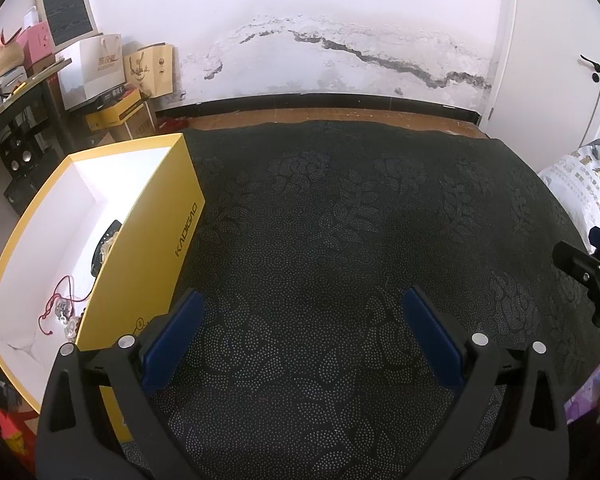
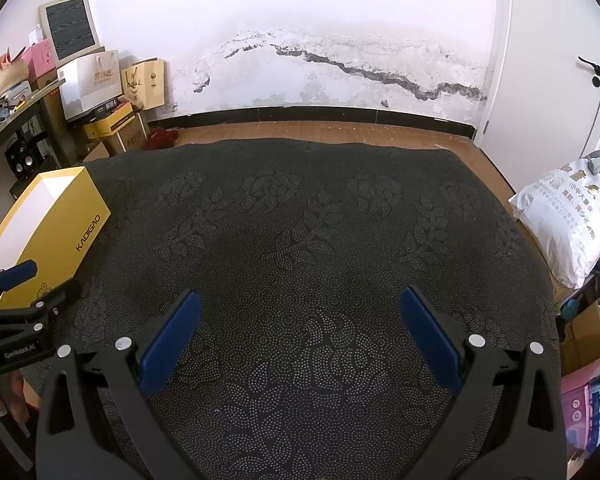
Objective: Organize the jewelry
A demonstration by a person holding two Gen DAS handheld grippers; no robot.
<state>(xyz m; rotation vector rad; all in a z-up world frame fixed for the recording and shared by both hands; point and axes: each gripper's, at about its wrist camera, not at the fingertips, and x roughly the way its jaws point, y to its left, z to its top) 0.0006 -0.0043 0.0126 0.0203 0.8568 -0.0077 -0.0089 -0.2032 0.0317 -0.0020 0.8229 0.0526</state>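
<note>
The left gripper [image 1: 302, 312] is hovering over the dark floral tablecloth [image 1: 340, 220] with its 2 blue-padded fingers [image 1: 172, 340] spread wide and nothing between them. Just beside its left finger, the yellow box [image 1: 156, 224] is sitting open on the cloth, its side wall printed with KADIGAO lettering. Inside, on the white lining, the jewelry is lying in view: a red cord necklace [image 1: 60, 300] with a clear pendant near the closer end, pale beads [image 1: 70, 326] just beside it against the wall, and a dark watch-like piece [image 1: 102, 248] farther in, partly hidden by the box rim. The right gripper [image 2: 298, 312] is likewise hanging released above the cloth, its 2 fingers [image 2: 428, 336] parted and holding nothing, well apart from the box, which is showing at the left edge of its view. Beyond the table, a wooden floor [image 2: 320, 130] is running to a white wall with a cracked, peeling patch [image 2: 360, 68], with paper bags and cartons [image 2: 112, 88] stacked in the left corner and a white printed sack [image 2: 572, 216] lying to the right.
</note>
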